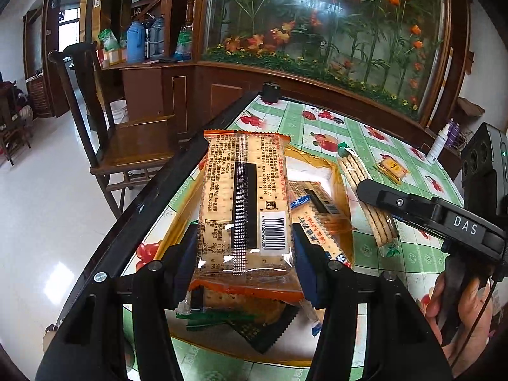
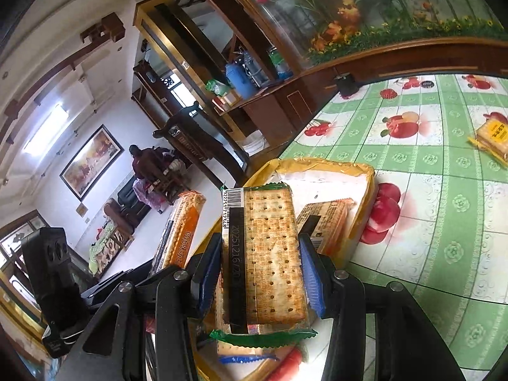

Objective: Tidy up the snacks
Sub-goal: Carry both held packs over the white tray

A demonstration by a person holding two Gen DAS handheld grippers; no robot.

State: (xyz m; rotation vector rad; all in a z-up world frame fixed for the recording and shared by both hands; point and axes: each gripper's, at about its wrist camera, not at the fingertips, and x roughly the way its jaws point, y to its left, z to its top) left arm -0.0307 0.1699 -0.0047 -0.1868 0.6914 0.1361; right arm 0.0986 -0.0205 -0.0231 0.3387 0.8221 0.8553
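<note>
We've got both grippers loaded: left gripper (image 1: 244,247) clamped on the orange-edged cracker pack (image 1: 244,200), right gripper (image 2: 260,273) clamped on the green-edged cracker pack (image 2: 270,254). Both packs' long axes run up-frame, over the yellow tray (image 2: 368,190) just beyond; left looks nearer, prob.

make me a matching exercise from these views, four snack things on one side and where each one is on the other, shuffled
Things
1. orange-edged cracker pack
2. green-edged cracker pack
3. small yellow snack packet
4. yellow box

Places
A. lying alone on the tablecloth, far from both claws
B. clamped in the left claw
C. on the table, with packs already inside
D. clamped in the right claw

Pairs: 1-B, 2-D, 3-A, 4-C
</note>
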